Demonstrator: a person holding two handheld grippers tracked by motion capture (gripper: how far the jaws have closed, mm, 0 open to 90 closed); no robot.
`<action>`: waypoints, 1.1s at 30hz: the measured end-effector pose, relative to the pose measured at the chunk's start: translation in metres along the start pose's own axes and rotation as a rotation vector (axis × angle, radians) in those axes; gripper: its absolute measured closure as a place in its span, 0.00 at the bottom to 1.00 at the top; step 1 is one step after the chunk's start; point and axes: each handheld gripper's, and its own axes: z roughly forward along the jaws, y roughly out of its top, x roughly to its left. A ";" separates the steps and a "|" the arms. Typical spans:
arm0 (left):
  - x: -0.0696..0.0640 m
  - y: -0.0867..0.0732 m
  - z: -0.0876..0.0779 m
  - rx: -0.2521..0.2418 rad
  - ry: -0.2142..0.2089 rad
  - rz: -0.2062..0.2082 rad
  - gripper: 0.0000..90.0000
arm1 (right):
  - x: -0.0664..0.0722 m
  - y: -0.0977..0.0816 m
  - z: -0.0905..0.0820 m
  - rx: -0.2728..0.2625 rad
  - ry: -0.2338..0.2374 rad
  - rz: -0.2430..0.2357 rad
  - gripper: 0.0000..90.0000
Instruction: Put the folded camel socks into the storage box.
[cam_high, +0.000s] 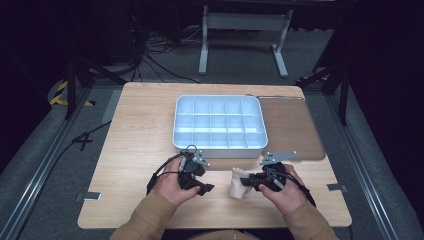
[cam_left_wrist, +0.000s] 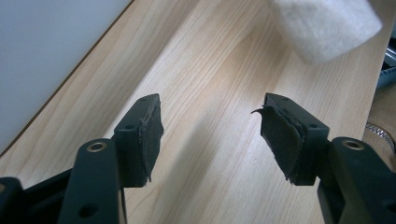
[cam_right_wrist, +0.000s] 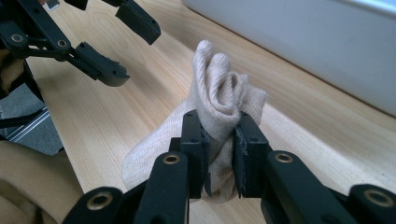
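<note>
Clamped between the pads of the right gripper (cam_right_wrist: 220, 151): a rolled beige sock (cam_right_wrist: 212, 100), pinched at its middle and lifted off the wooden table (cam_high: 135, 150), just in front of the white divider tray (cam_high: 218, 121). Spread wide and holding nothing: the left gripper (cam_left_wrist: 210, 135), hovering close beside the sock. Likely trouble from here: roll loosening and unfurling under such a narrow pinch, loose fabric trailing below and snagging on the tray rim, or soft knit slipping free during the carry.
</note>
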 end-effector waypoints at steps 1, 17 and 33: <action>0.001 -0.001 -0.002 -0.002 0.004 0.000 0.43 | 0.000 0.001 -0.001 -0.007 -0.001 -0.008 0.85; 0.015 -0.019 -0.015 -0.008 0.047 -0.032 0.40 | -0.007 0.028 -0.023 -0.050 -0.014 -0.024 0.85; 0.026 -0.027 -0.023 -0.016 0.057 -0.065 0.41 | -0.029 0.065 -0.042 -0.048 -0.063 -0.051 0.85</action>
